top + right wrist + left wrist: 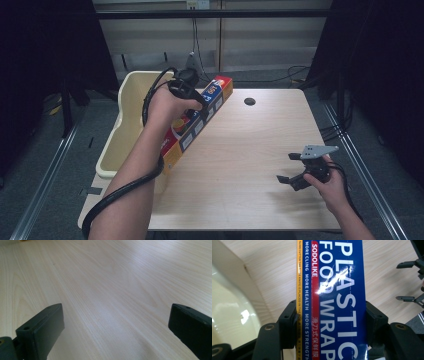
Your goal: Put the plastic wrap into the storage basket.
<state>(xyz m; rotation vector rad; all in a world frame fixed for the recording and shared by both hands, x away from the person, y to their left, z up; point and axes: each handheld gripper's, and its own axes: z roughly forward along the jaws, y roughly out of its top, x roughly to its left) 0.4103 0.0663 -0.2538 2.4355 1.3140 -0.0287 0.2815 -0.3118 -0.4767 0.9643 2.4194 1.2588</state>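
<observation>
A long blue, red and yellow plastic wrap box [197, 122] is held slanting above the table's left edge, between the cream bin and the wooden top. My left gripper [197, 106] is shut on it near its middle. In the left gripper view the box [337, 297] stands between both black jaws, with "PLASTIC FOOD WRAP" printed along it. My right gripper [289, 167] hovers open over the right front of the table [250, 145], jaws wide apart with nothing between them. In the right gripper view its jaws [115, 327] frame bare wood [112, 285].
A cream plastic bin [125, 120] stands off the table's left side, below the box's near end. A dark round cable hole [249, 101] sits at the far middle of the table. Cables run along the floor behind and to the right.
</observation>
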